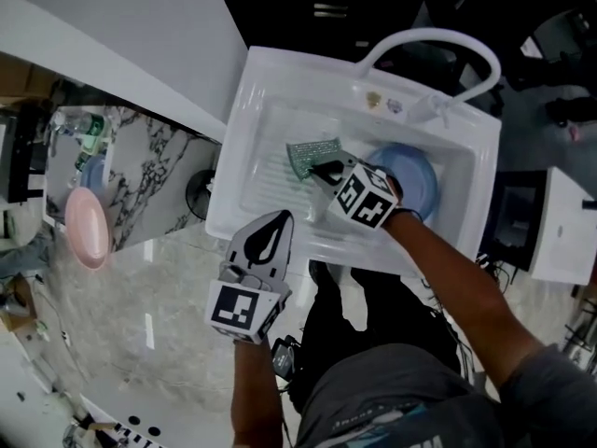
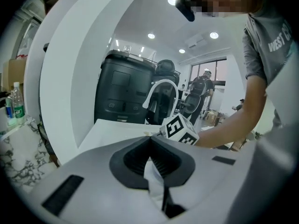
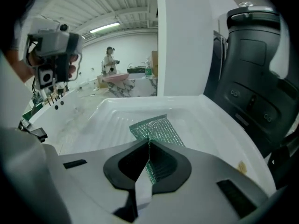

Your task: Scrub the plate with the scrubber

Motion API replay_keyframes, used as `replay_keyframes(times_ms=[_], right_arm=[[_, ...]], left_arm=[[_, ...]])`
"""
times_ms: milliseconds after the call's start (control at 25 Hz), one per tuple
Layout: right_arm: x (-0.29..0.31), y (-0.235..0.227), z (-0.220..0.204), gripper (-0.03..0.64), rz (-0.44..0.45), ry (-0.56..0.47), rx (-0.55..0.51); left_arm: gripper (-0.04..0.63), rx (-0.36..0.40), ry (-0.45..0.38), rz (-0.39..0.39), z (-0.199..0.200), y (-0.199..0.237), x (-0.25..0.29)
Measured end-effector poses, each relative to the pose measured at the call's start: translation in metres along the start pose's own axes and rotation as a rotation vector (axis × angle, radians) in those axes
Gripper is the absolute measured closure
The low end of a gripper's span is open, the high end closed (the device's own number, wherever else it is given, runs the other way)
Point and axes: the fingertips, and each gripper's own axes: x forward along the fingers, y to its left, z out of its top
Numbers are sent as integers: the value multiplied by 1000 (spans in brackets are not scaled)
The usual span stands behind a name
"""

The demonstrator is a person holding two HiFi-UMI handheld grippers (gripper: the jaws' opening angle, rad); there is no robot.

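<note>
The right tool (image 1: 326, 168) reaches into the white sink (image 1: 238, 119) from the near side, its jaws drawn narrow and pinched on the near edge of the green scrubber (image 1: 312, 155). In the right gripper view the jaws of the right tool (image 3: 149, 143) meet on the mesh, and the scrubber (image 3: 156, 129) spreads out beyond them over the ribbed left part of the sink (image 3: 107, 113); whether its far edge rests on the sink floor I cannot tell. The blue plate (image 1: 415, 180) lies in the right part of the sink, just right of the right tool and apart from the scrubber. The curved white tap (image 1: 438, 40) arches over the far rim. The left tool (image 1: 278, 220) is held at the near rim of the sink, left of the right arm, and its tips point toward the sink. In the left gripper view the jaws of the left tool (image 2: 150, 143) are pressed together with nothing between them. On the marbled surface (image 1: 149, 171) far to the left sits a pink dish (image 1: 86, 227).
</note>
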Motion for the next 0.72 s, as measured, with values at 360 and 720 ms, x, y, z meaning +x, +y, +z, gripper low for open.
replay_keyframes(times_ms=[360,720], right_arm=[[-113,-28,-40,578,-176,-74,183],[-232,-53,-84,578,-364,-142,294]], left_arm=[[594,-3,138,-118,-32,-32,77],[591,0,363,-205,-93,-77,178]])
